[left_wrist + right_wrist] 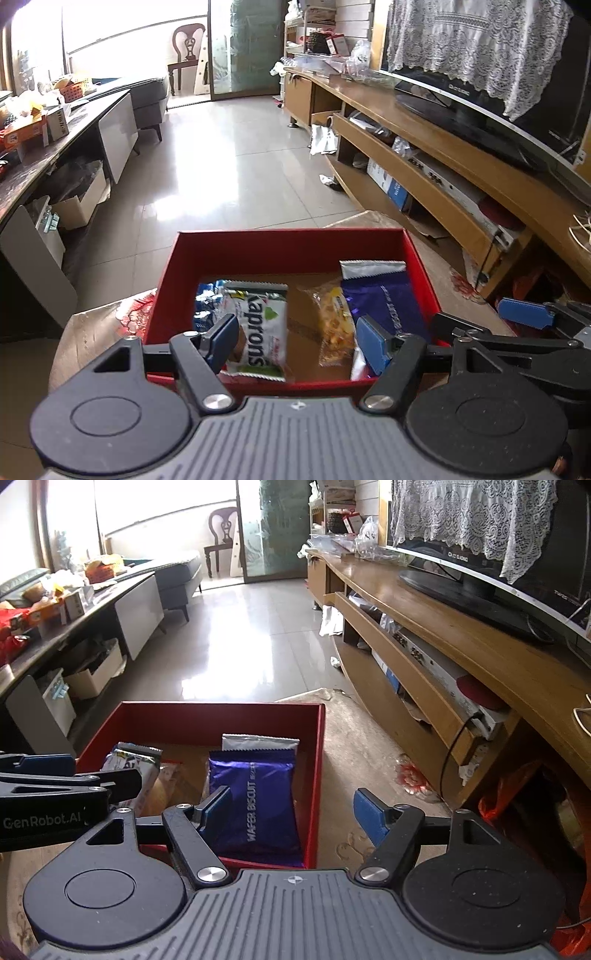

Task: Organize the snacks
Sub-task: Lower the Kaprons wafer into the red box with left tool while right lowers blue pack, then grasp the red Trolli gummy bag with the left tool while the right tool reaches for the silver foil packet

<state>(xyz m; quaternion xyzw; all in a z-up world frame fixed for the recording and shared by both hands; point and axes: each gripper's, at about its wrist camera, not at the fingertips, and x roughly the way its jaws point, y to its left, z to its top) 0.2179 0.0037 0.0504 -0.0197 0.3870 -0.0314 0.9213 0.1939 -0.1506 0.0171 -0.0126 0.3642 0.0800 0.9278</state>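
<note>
A red box [288, 240] [221, 716] stands open-topped on a low surface and holds several snack packets. Inside lie a white-green Kaprons packet [258, 325] over a blue packet [205, 299], a yellow snack packet [334, 321], and a purple wafer biscuit packet [255, 805] resting on a silver one [258, 742]. My left gripper [297, 343] hovers open above the box's near edge, with nothing between its jaws. My right gripper [293, 814] is open too, straddling the box's right wall, left pad above the purple packet. It holds nothing.
A wooden TV stand [424, 602] with a lace-draped television [480, 535] runs along the right. A cluttered dark low table [44, 158] lines the left. Glossy tiled floor [229, 158] stretches ahead to a sofa and a chair. The box's surface [354, 746] extends to the right.
</note>
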